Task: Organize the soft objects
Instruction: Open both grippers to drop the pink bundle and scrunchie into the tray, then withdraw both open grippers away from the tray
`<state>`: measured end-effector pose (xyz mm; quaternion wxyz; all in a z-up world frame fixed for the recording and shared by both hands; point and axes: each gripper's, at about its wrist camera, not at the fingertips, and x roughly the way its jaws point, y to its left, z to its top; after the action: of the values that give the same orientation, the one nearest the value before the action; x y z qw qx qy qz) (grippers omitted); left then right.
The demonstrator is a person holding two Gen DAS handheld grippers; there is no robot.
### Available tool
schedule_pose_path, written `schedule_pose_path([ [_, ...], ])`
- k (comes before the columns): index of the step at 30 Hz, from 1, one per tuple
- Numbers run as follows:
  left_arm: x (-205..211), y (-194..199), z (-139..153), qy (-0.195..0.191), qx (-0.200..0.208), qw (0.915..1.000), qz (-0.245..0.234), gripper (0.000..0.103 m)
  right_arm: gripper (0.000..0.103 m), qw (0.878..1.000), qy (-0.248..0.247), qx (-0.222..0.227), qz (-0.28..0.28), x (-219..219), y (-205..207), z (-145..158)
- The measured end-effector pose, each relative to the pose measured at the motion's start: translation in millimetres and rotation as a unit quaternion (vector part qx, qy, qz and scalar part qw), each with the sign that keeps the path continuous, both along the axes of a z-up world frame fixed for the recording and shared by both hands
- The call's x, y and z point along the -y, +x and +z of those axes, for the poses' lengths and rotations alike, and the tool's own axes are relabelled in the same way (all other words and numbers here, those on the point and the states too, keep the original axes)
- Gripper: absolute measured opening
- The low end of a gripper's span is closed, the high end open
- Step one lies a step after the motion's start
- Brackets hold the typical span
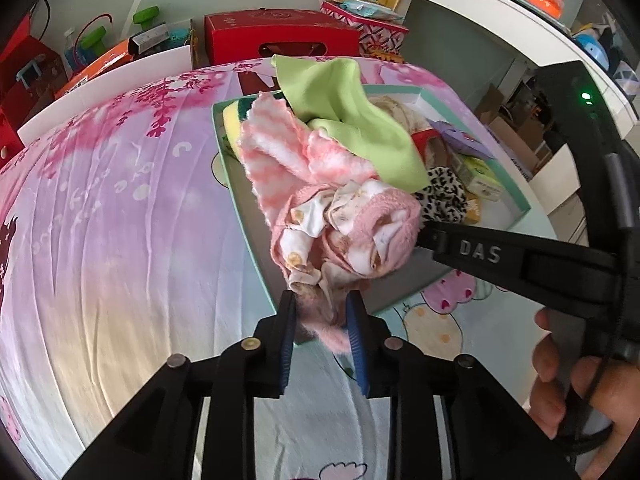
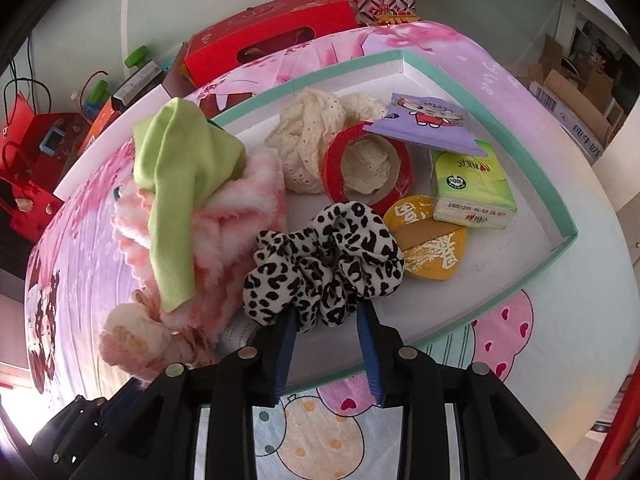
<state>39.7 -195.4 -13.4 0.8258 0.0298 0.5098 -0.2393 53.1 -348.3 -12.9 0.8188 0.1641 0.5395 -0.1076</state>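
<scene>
My left gripper [image 1: 320, 304] is shut on a pink fluffy garment [image 1: 344, 232] and holds it over the teal-rimmed box [image 1: 240, 208]. A pink-striped fuzzy cloth [image 1: 276, 152] and a lime green cloth [image 1: 340, 104] hang on top of it. My right gripper [image 2: 328, 320] is shut on a leopard-print scrunchie [image 2: 324, 260] at the box's near side. The same pile shows in the right wrist view: green cloth [image 2: 176, 184], striped cloth [image 2: 236, 216], pink garment [image 2: 136, 340]. A cream lace scrunchie [image 2: 308, 136] lies further back in the box [image 2: 560, 224].
The box also holds a red tape roll [image 2: 336, 184], a purple packet [image 2: 424, 120], a green tissue pack [image 2: 472, 188] and a yellow heart-shaped pad [image 2: 432, 244]. It stands on a pink floral bedsheet [image 1: 100, 220]. Red boxes [image 1: 280, 36] and clutter line the far wall.
</scene>
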Motion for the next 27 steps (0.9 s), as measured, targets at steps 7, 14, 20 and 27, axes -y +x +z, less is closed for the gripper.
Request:
schedule_pose_path([
  [7, -16, -7, 11, -0.014, 0.010, 0.9998, 0.012, 0.040, 0.055, 1.000, -0.009, 0.011, 0.008, -8, -7, 7],
  [14, -43, -6, 19, -0.037, 0.019, 0.9972, 0.062, 0.046, 0.069, 0.999, -0.019, 0.022, 0.014, -13, -11, 12],
  [20, -66, 2, 15, -0.041, 0.012, 0.9930, 0.110, 0.060, 0.079, 0.999, -0.024, 0.030, 0.019, -16, -13, 16],
  [27, -87, 6, 11, -0.032, 0.021, 0.9871, 0.155, 0.086, 0.095, 0.998, -0.041, 0.037, 0.023, -20, -21, 20],
])
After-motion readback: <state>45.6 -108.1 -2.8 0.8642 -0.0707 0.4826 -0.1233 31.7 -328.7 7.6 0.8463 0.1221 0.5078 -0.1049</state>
